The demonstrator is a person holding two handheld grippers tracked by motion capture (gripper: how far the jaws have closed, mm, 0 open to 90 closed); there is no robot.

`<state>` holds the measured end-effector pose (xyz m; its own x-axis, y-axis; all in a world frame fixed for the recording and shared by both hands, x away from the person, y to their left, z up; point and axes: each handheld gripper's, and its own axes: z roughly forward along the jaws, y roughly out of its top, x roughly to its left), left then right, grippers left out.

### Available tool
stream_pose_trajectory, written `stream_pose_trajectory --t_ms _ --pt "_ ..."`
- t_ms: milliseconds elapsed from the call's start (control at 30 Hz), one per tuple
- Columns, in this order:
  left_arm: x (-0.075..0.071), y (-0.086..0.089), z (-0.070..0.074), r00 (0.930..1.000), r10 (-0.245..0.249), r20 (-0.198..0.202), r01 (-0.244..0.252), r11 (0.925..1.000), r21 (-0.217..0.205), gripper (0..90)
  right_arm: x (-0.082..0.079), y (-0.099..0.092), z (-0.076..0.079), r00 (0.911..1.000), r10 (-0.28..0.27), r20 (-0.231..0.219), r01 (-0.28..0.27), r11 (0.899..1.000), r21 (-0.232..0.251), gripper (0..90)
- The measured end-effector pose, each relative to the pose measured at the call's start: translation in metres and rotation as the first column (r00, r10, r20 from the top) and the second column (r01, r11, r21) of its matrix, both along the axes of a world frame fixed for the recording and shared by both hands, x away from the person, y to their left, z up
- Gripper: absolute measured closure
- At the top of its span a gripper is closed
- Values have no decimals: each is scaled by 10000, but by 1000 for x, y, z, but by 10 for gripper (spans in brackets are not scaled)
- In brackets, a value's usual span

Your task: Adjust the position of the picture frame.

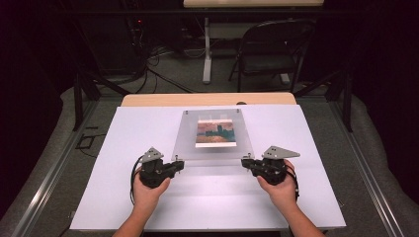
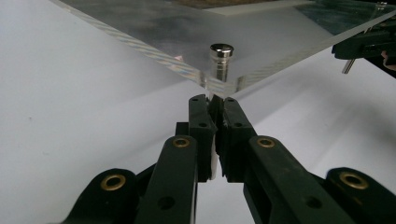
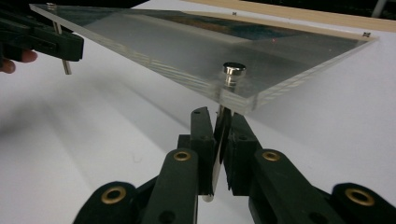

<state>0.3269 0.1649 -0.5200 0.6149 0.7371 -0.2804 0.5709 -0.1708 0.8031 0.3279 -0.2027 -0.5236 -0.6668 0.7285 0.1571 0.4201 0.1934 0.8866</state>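
Note:
A clear acrylic panel [image 1: 188,143] with a small sunset-coloured picture [image 1: 216,132] in it lies across the white board, its near edge raised. A silver-capped metal pin passes through each near corner. My left gripper [image 1: 182,164] is shut on the leg of the near-left pin [image 2: 221,52], just under the panel [image 2: 154,32]. At the near-right corner my right gripper [image 1: 244,160] is shut on the leg of the other pin [image 3: 233,70] below the panel [image 3: 168,42]. The left gripper view has its gripper [image 2: 213,100] at the corner tip; the right gripper view has its gripper [image 3: 218,112] likewise.
The white board [image 1: 148,212] covers a wooden table [image 1: 148,100]. Beyond the table stand a black folding chair [image 1: 272,52], a white table leg [image 1: 206,54] and cables on the floor. A dark frame [image 1: 78,98] flanks the table's left side.

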Motion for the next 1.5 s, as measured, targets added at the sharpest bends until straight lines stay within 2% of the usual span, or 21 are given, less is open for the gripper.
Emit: stream_pose_trajectory --t_ms 133,300,400,800,967,1233,1300,1500 --pt "9 -1 -3 10000 -13 -1 13 9999 120 854 12 -2 -4 9993 -159 -343 164 9998 152 848" --pt "20 -1 -6 9999 123 10 -124 9997 211 854 23 2 -6 9985 -360 -401 366 9992 145 850" --pt "23 0 -12 9999 102 -99 -99 9995 306 854 26 4 -10 9982 -400 -451 400 9992 -17 850" --pt "22 -1 -27 9996 157 -243 -132 9948 1008 853 24 11 -28 9960 -363 -816 311 9975 -639 852" --pt "21 -2 -31 9992 208 -341 -169 9936 1118 853 24 11 -31 9956 -301 -883 245 9976 -648 851" --pt "22 -4 -37 9982 197 -561 -118 9904 1377 851 24 12 -38 9943 -220 -1039 121 9954 -951 850" --pt "22 -4 -38 9983 171 -557 -93 9905 1369 850 24 13 -40 9932 -228 -1146 105 9943 -1065 850" --pt "22 -3 -39 9983 190 -557 -118 9918 1270 847 23 12 -41 9937 -259 -1092 153 9951 -973 847"
